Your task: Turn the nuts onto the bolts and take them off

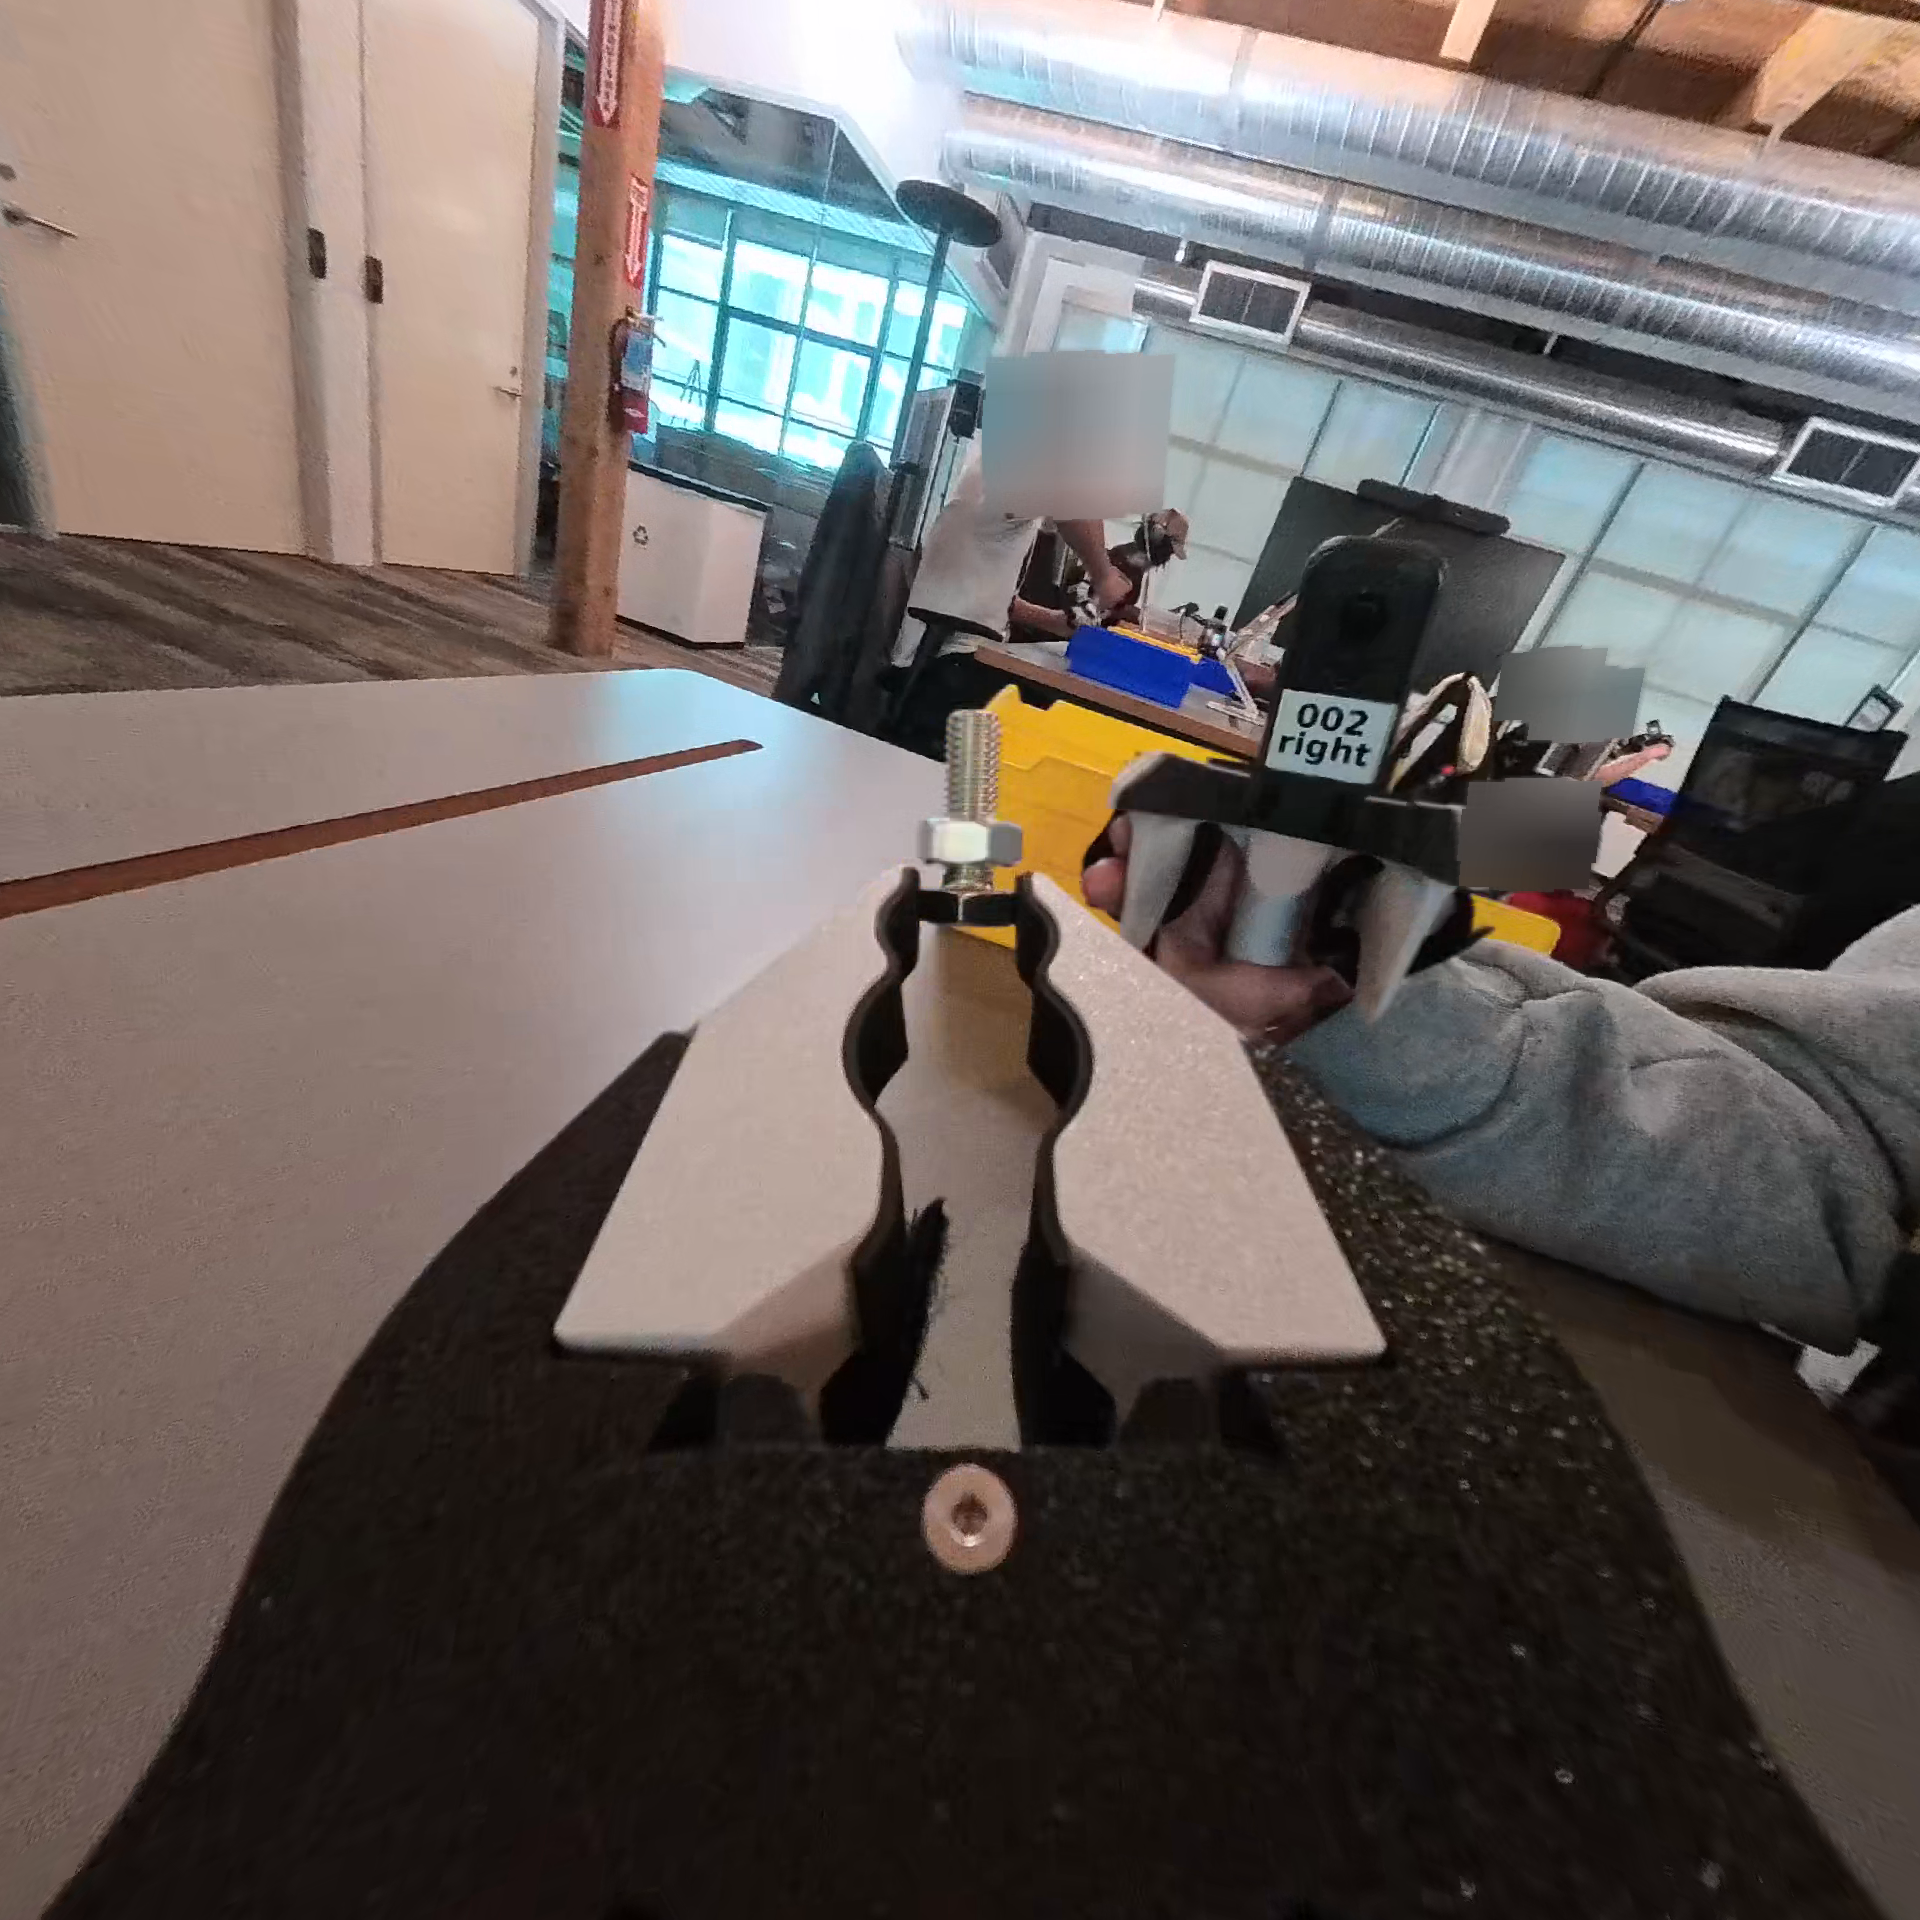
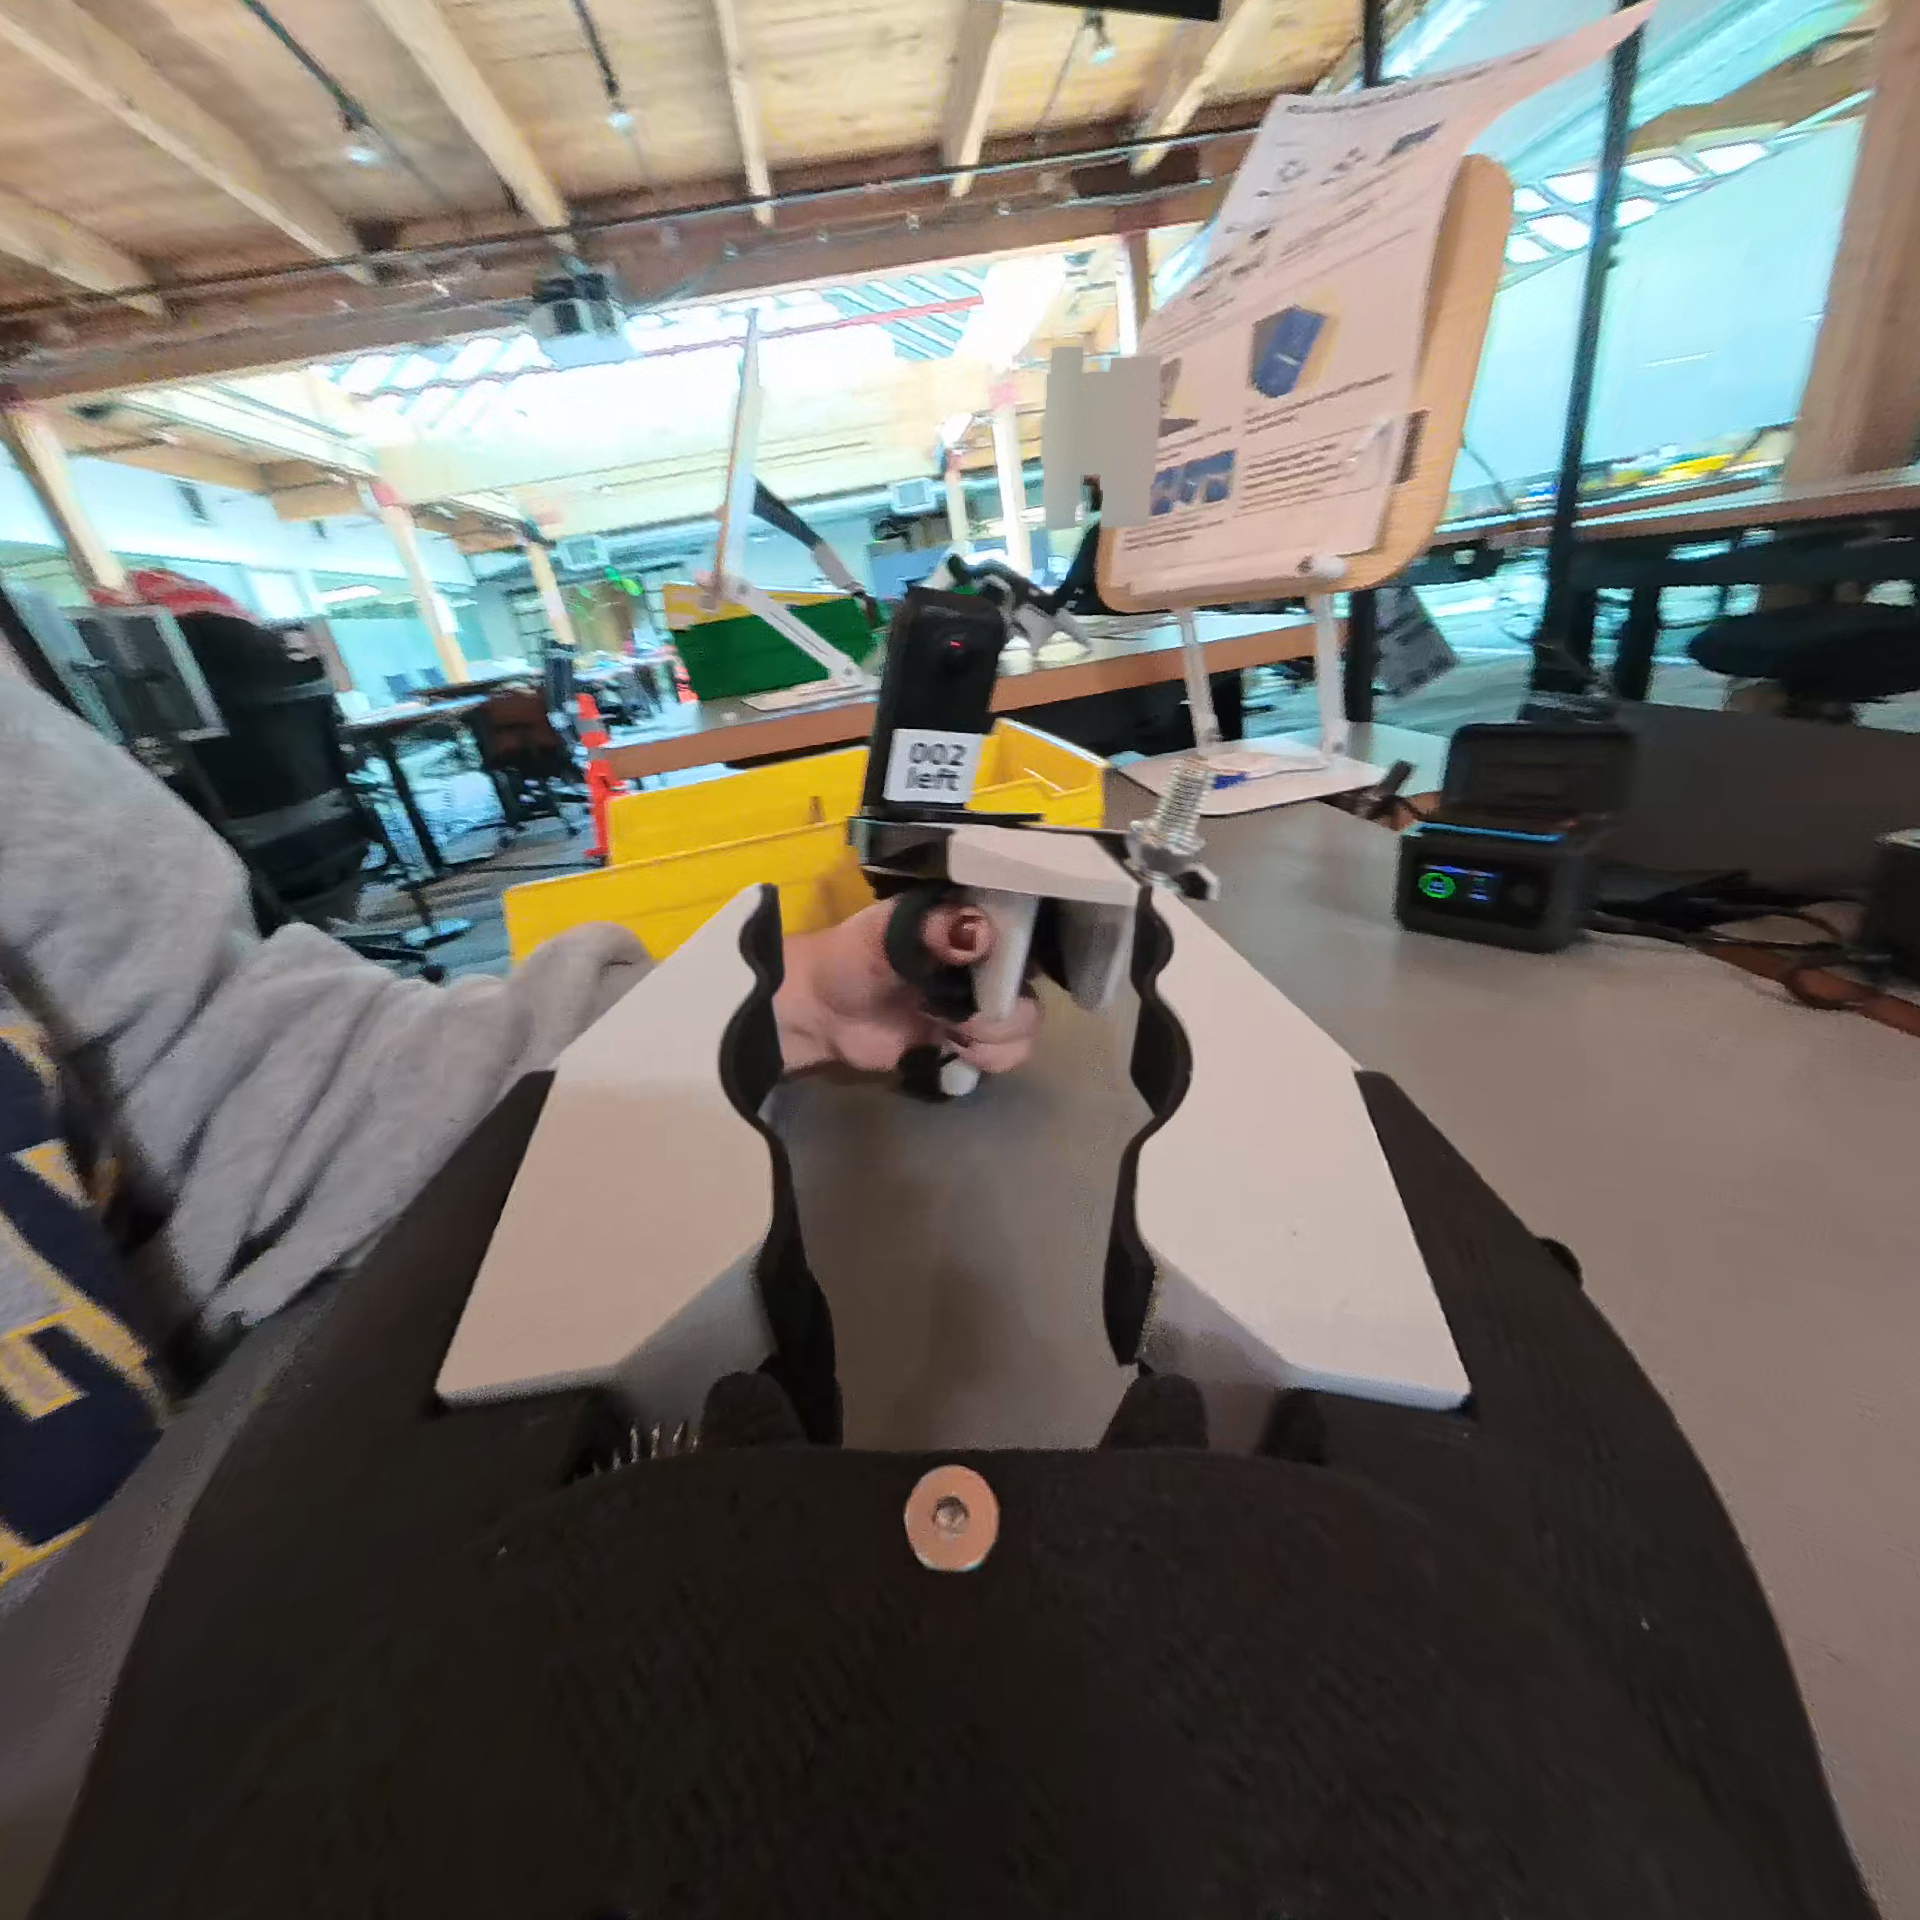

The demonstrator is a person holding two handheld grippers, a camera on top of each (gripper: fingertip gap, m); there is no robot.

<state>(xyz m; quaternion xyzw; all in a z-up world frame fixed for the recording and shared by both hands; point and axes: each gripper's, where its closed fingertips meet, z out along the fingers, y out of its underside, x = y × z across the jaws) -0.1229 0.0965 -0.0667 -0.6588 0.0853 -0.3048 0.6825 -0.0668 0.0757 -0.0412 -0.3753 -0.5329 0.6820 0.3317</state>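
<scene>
My left gripper [image 1: 968,906] is shut on the head of a silver bolt [image 1: 972,771] and holds it upright above the table. A silver hex nut [image 1: 970,840] sits low on the thread, just above the fingertips. My right gripper [image 2: 954,914] is open and empty, to the right of the bolt and apart from it. In the right wrist view the bolt [image 2: 1184,790] and its nut [image 2: 1164,837] stand at the tips of the left gripper [image 2: 1164,878], beyond my right finger. In the left wrist view the right gripper [image 1: 1278,935] faces me with spread fingers.
A yellow bin [image 1: 1060,790] stands behind the bolt; it also shows in the right wrist view [image 2: 727,842]. A grey-sleeved arm [image 1: 1621,1081] lies on the table [image 1: 312,987]. A black case with a lit screen [image 2: 1496,873], cables and a paper stand [image 2: 1309,364] are at the right.
</scene>
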